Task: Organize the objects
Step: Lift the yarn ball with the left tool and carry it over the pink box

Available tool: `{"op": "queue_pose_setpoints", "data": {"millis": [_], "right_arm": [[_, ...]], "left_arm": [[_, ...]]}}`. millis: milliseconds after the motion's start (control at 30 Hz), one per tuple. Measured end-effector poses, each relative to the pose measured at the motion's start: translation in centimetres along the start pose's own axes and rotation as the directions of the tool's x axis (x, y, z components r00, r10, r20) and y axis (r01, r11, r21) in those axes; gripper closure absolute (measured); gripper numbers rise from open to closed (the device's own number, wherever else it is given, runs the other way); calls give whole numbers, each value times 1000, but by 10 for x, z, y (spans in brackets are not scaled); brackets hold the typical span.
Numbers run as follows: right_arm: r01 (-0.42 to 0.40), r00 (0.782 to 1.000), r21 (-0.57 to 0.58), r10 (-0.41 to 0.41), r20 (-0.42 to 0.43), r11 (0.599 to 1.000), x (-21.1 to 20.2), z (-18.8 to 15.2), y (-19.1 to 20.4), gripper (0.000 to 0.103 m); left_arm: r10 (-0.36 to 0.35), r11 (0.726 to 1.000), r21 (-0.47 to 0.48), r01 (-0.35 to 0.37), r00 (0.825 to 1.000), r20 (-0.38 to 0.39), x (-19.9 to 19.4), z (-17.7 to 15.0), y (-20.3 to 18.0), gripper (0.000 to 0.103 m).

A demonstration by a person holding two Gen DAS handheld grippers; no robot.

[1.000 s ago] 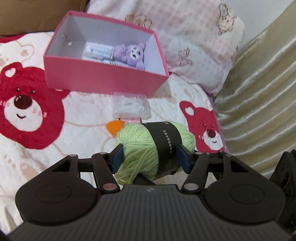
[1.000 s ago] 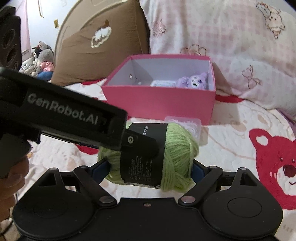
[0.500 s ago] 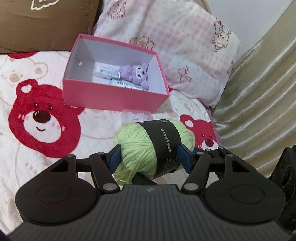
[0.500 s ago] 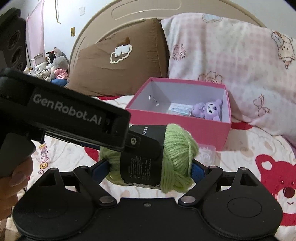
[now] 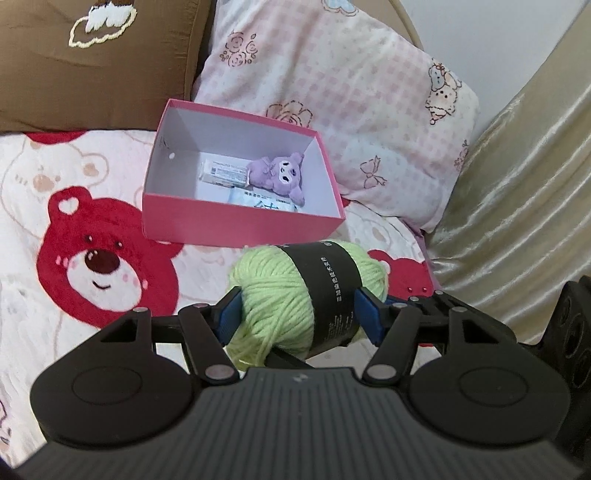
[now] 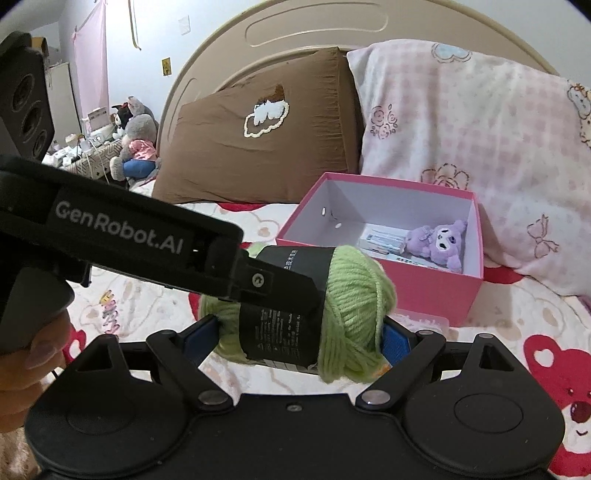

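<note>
Green wool lowest and nearest in both views: yarn ball [image 5: 273, 295] with a black paper label [image 5: 328, 280] around its middle, off the bed and clear of the cover beneath. Pinched from two sides at once. Centre-bottom of the left wrist view, left tongs [image 5: 301, 314] pressed onto it, one blue pad against the bare wool at the left, the other against the label at the right. Centre-bottom of the right wrist view, right tongs [image 6: 299, 336] closed on the same ball, pads [image 6: 395, 339] touching its two ends, with the left tool crossing in from the left edge and lying over the label, and a hand [image 6: 26, 354] on that tool's grip at lower left. Just behind the ball in the right view, low and partly hidden, a clear plastic case [image 6: 424, 325] flat on the bed. Under everything, a cream bed cover [image 5: 74, 184] printed with red bears. Farther up, mid-frame, an open pink box [image 5: 236, 225] with white inner walls, standing on the cover; inside, a purple plush [image 5: 277, 175] toward the right, a small white carton [image 5: 223, 173] beside it to the left, and a flat white packet [image 5: 262, 201] against the near wall. Beyond the box, brown pillow [image 5: 92, 66] at upper left, pink checked pillow [image 5: 332, 81] at upper right, golden fabric [image 5: 517, 203] down the right edge. Farthest, across the top of the right view, a beige headboard [image 6: 295, 33].
</note>
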State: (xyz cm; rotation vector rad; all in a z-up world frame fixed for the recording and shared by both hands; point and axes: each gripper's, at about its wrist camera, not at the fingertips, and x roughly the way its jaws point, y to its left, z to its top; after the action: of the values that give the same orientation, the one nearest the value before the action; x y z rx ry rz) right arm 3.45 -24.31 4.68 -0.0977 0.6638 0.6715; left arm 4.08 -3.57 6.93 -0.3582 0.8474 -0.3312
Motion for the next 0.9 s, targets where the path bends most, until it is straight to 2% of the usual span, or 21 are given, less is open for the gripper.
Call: {"op": "queue_pose_setpoints", "data": {"millis": [333,633,900], "right_arm": [[-60,998,36,61,-12,998,24,44,-11,12],[-77,997,-2,77,-6,997,47,95,-18,18],[-76,996,31,77,-50,997,96,122,-39,21]], "left_arm": [[54,998,10,-54,999,2,4,52,4,41],[77,995,61,-77,997,-7,9,102,15,40],[104,992,77,-100,994,-42,57,136,37,41]]}}
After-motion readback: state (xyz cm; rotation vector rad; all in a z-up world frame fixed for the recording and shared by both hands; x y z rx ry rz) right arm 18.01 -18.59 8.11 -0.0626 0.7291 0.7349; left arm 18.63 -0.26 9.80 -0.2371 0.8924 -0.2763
